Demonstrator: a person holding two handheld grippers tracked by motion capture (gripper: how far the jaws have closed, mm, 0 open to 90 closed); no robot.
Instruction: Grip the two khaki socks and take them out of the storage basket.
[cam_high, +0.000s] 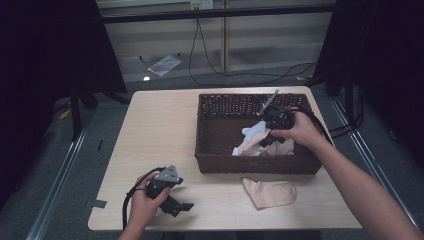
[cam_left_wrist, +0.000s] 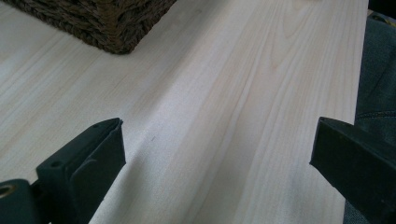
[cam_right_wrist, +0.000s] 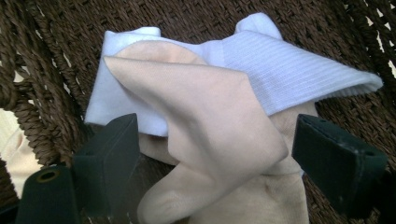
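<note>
A dark wicker basket (cam_high: 250, 165) stands on the right half of the table. Inside it a white sock (cam_high: 255, 131) and a beige sock (cam_high: 260, 147) lie bunched together. My right gripper (cam_high: 267, 139) reaches down into the basket over them. In the right gripper view the right gripper (cam_right_wrist: 215, 130) is open, its jaws either side of a raised fold of the beige sock (cam_right_wrist: 210, 107), with the white sock (cam_right_wrist: 289, 65) behind. Another beige sock (cam_high: 270, 193) lies flat on the table before the basket. My left gripper (cam_high: 184, 206) rests open near the front left edge.
The left gripper view has the left gripper (cam_left_wrist: 217, 135) wide apart over bare light wood (cam_left_wrist: 233, 70), a basket corner (cam_left_wrist: 107, 23) at top left. The basket's woven wall (cam_right_wrist: 56, 46) rises close behind the socks. Cables lie on the floor beyond the table.
</note>
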